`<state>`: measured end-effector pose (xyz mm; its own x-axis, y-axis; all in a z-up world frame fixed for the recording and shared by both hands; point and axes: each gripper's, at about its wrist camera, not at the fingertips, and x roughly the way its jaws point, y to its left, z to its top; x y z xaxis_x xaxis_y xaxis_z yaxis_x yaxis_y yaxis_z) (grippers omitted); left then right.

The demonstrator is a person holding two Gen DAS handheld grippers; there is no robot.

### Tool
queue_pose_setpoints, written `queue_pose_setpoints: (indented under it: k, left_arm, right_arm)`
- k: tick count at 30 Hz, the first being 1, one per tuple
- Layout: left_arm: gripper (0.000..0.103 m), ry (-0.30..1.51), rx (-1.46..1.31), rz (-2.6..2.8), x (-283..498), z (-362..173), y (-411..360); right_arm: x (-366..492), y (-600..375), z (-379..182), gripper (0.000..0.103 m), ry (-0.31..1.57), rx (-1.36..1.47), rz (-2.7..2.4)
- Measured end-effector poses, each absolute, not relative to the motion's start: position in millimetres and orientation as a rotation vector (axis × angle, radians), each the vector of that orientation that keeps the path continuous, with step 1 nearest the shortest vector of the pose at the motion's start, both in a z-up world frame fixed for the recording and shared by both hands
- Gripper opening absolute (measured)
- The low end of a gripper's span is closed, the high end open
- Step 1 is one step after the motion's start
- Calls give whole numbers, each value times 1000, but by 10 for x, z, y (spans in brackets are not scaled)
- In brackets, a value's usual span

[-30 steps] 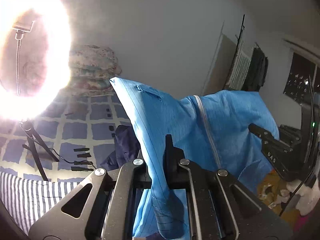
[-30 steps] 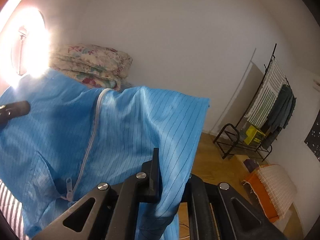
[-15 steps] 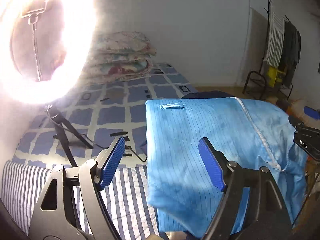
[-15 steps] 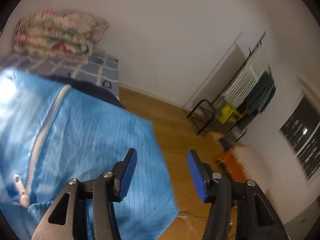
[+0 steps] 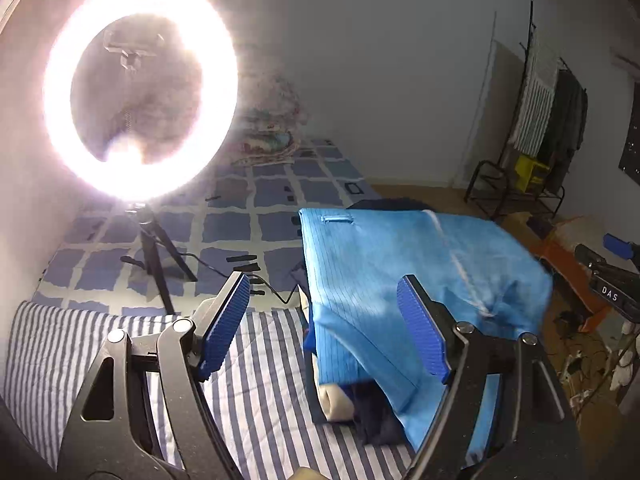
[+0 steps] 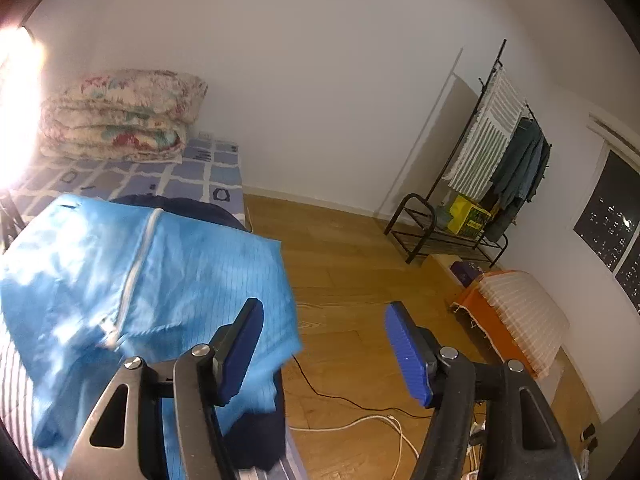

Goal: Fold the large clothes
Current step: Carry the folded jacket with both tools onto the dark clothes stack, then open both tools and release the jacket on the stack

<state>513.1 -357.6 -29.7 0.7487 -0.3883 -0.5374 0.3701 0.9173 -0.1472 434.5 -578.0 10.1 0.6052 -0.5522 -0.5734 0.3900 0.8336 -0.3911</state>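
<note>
The bed fills everything ahead of and below my left gripper — striped sheet nearest, blue checked cover beyond. In the right wrist view it lies only to the left of my right gripper, with wood floor straight ahead.

The blue garment lies draped over a heap of darker clothes on the bed's near edge. From my left gripper it sits ahead and to the right, partly behind my right-hand finger. From my right gripper it sits ahead and to the left, its corner reaching behind my left-hand finger. So it lies between my two hands, about equally close to each as far as I can judge.

Its long axis, as I read it, follows the white zipper, which runs away from me toward the far end of the bed. The next fold likely turns on that line — a side edge for each hand.

Both grippers have just been opening and now stand spread, blue pads clear of the cloth, nothing between them; the right one's jaws have gone on widening in the last moment. I hold nothing.

The zipper pull hangs at the garment's near end, just left of my right gripper.
</note>
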Motion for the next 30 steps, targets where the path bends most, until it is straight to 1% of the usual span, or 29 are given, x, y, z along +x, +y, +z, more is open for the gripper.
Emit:
queue_pose_setpoints:
  k: [10, 17, 22, 24, 28, 30]
  left_arm:
    - [79, 522, -32, -439, 3971, 484, -3047]
    - [79, 464, -15, -450, 3065, 857, -2705]
    - [79, 428, 3, -477, 2405, 944, -2450]
    - [81, 426, 6, -480, 2198, 925, -2360]
    - [83, 411, 38, -487, 1742, 850, -2196]
    - [85, 406, 42, -491, 1578, 777, -2105]
  right_arm:
    - [3360, -5312, 855, 66, 694, -181, -485]
    - [2574, -4925, 1264, 68, 650, -156, -422]
    - [2019, -4553, 1327, 70, 644, -165, -380]
    - [1825, -4408, 1296, 77, 637, -172, -368]
    - [1438, -4182, 1188, 78, 635, -148, -349]
    - [1240, -4105, 1118, 81, 627, -126, -348]
